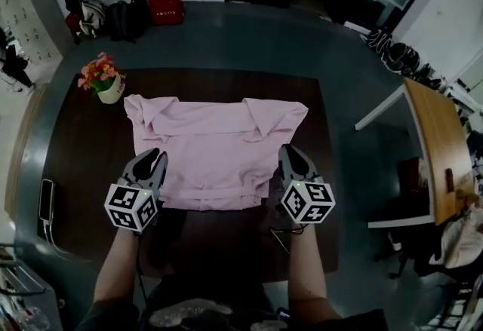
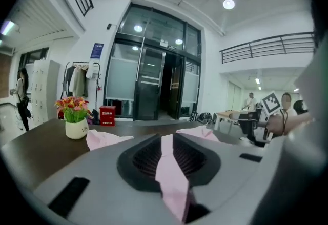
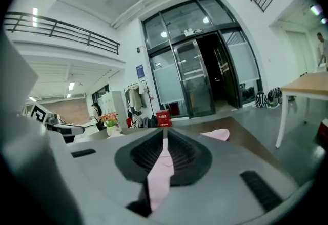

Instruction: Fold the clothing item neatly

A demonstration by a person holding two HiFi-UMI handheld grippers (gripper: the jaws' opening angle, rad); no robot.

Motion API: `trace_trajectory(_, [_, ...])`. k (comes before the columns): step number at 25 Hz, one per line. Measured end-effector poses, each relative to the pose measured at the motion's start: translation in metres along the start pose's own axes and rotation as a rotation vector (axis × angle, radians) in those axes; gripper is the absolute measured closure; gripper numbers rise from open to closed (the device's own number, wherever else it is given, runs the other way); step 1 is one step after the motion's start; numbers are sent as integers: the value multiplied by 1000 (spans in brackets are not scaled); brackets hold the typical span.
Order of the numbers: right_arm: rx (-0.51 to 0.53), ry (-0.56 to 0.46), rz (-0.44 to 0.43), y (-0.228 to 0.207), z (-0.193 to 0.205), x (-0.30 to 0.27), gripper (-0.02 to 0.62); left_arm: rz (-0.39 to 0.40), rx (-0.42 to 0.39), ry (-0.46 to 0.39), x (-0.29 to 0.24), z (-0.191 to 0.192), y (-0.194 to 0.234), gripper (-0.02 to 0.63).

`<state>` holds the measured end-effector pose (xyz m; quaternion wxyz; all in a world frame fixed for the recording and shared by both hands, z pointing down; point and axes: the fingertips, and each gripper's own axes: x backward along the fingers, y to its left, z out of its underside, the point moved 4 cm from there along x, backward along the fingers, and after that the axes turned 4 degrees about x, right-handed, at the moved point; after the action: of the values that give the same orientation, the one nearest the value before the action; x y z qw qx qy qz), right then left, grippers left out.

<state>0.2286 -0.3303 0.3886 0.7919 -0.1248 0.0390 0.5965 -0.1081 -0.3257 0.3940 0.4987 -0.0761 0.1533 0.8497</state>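
Observation:
A pink shirt [image 1: 215, 141] lies spread on the dark wooden table [image 1: 83, 148], collar at the far side and the near hem doubled into a fold. My left gripper [image 1: 156, 158] sits at the shirt's near left corner. In the left gripper view a strip of pink cloth [image 2: 171, 178] runs between the jaws of that gripper [image 2: 166, 139], which are pressed on it. My right gripper [image 1: 289, 154] is at the near right corner. The right gripper view shows pink cloth [image 3: 160, 175] pinched the same way in its jaws [image 3: 164, 144]. Both corners are lifted off the table.
A pot of flowers [image 1: 106, 81] stands at the table's far left corner, beside the shirt's left sleeve. A phone [image 1: 47, 200] lies near the left edge. A light wooden table [image 1: 438, 148] stands to the right, and a red box [image 1: 164, 1] sits on the floor beyond.

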Motion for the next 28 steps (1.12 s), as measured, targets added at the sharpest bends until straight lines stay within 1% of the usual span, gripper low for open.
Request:
trace_trajectory(1, [-2, -14, 0, 9, 0, 11, 582, 23, 16, -7, 8, 5, -14, 548])
trace_trajectory(2, [-9, -28, -3, 18, 2, 22, 586, 54, 34, -11, 15, 9, -27, 563])
trace_trajectory(4, [-29, -60, -40, 38, 6, 42, 594, 117, 75, -17, 29, 18, -48, 565])
trace_trajectory(6, [-34, -71, -92, 60, 14, 58, 598, 158, 105, -31, 48, 25, -63, 592])
trace_trajectory(9, [21, -42, -123, 100, 28, 81, 601, 206, 124, -46, 90, 36, -74, 595])
trace_trajectory(11, [37, -39, -142, 131, 36, 101, 601, 225, 135, -54, 127, 44, -75, 595])
trace_trajectory(15, [47, -47, -175, 200, 54, 147, 601, 221, 132, -73, 213, 62, -72, 595])
trace_trajectory(18, [44, -69, -187, 248, 63, 189, 601, 237, 121, -79, 274, 72, -72, 595])
trace_trajectory(21, [53, -80, -207, 287, 71, 234, 601, 256, 103, -99, 325, 76, -80, 595])
trace_trajectory(24, [80, -70, -206, 315, 81, 275, 601, 296, 116, -113, 366, 81, -94, 595])
trace_trajectory(28, [76, -61, -168, 331, 93, 321, 601, 366, 110, -108, 401, 94, -120, 595])
